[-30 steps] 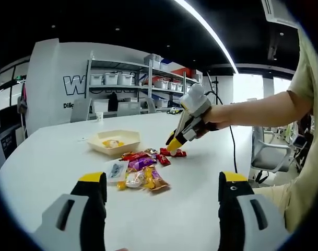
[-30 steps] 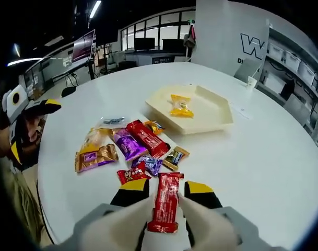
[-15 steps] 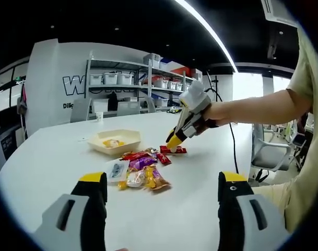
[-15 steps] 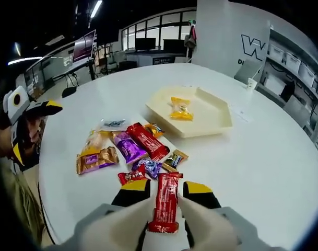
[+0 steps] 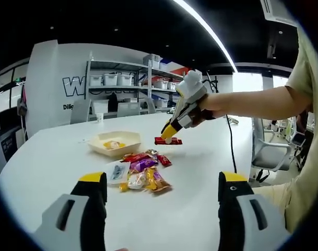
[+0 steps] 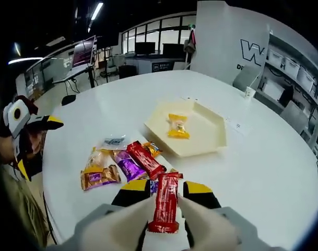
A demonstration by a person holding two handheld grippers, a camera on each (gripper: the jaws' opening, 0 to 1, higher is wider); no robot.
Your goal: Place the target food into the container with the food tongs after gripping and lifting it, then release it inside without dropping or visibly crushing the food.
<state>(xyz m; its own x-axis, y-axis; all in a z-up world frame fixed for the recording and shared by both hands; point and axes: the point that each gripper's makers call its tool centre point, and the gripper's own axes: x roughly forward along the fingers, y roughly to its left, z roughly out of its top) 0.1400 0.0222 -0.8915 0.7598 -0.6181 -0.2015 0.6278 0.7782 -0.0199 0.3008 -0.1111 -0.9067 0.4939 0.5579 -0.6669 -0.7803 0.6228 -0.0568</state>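
A round white table (image 6: 273,157) spans the middle of both views. A cream tray (image 6: 200,137) sits right of centre in the right gripper view, one yellow wrapped sweet (image 6: 177,127) inside it. Left of the tray lies a pile of wrapped snacks (image 6: 122,164). At lower centre, the right gripper (image 6: 166,189) is clamped on a red snack bar (image 6: 165,201), held clear above the table. The left gripper (image 5: 161,185), at the bottom of its own view, stands wide apart, holding nothing
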